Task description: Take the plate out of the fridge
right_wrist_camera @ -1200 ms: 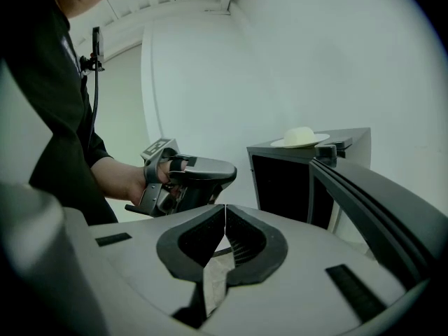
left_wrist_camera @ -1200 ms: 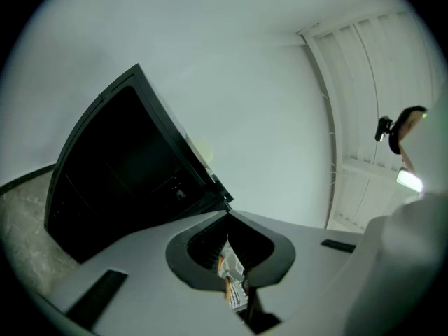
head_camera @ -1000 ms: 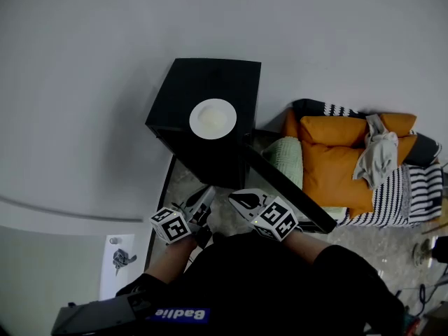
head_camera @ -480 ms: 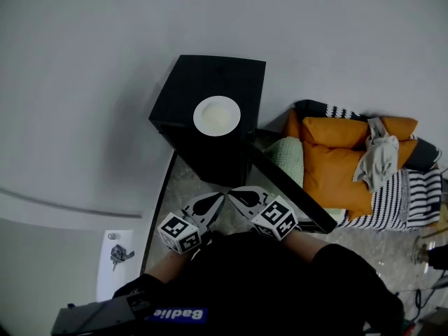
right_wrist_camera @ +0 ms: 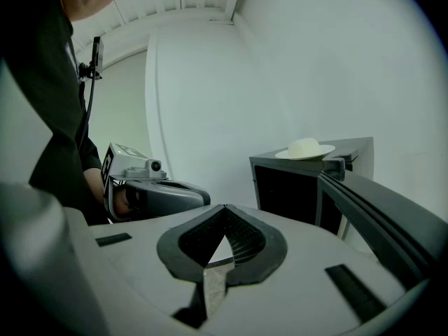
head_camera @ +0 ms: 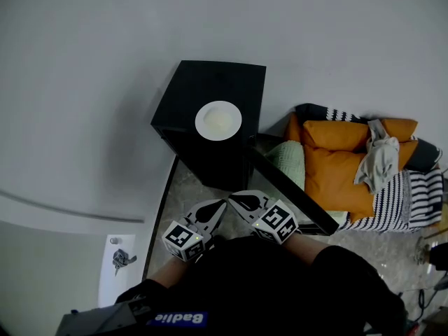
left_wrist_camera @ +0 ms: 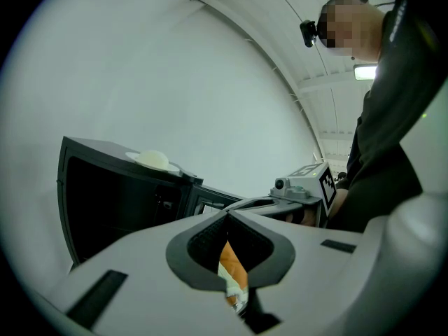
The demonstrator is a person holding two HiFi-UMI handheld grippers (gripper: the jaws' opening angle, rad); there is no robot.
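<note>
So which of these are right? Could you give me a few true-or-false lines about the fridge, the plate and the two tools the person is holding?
1. The white plate sits on top of the black fridge. True.
2. The fridge door is closed. False: it stands open, swung out towards the cushions.
3. The left tool is carrying the plate. False: its jaws are together with nothing between them, and it is well short of the fridge.
4. Orange cushions lie to the right of the fridge in the head view. True.
5. The right tool is shut and empty. True.
</note>
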